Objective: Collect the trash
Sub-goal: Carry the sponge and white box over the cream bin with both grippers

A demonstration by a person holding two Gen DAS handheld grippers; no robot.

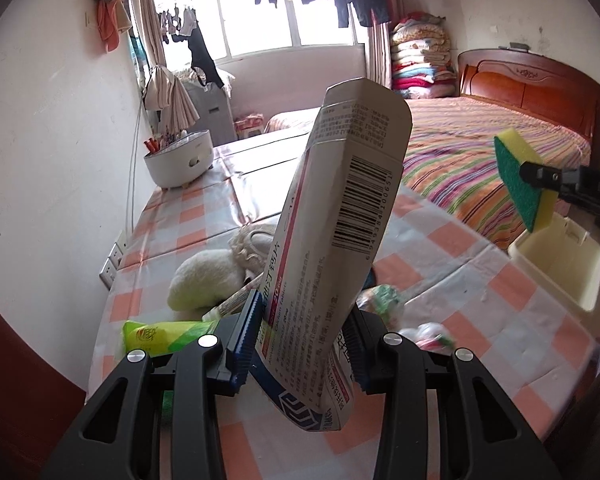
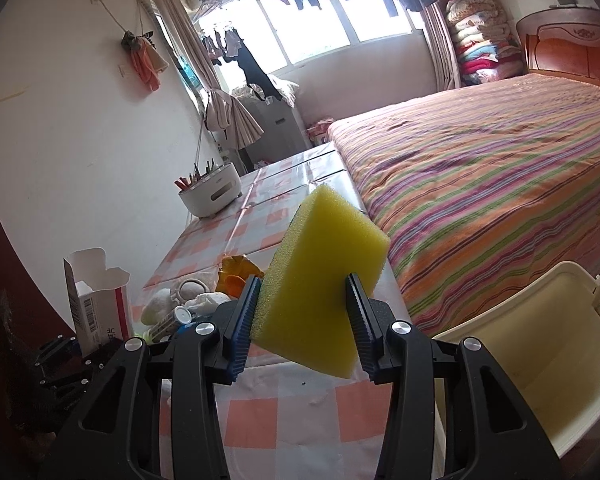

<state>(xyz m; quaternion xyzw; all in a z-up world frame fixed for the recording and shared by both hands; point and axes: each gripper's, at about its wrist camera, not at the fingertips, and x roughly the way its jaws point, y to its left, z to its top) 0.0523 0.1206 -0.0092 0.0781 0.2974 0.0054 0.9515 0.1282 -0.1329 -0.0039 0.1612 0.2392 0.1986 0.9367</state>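
Left claw grips barcoded medicine box — "20 mg" legible.

Black skeletal gripper frames with silver round screws, ribbed blue-edged fingers, cut-out slots.

I see the medicine box clamped in my left claw — white card with a pink stripe and barcode, tilted, top flap open. My right claw pinches a yellow sponge with a green scouring face — held above the tabletop, beside the cream bin.
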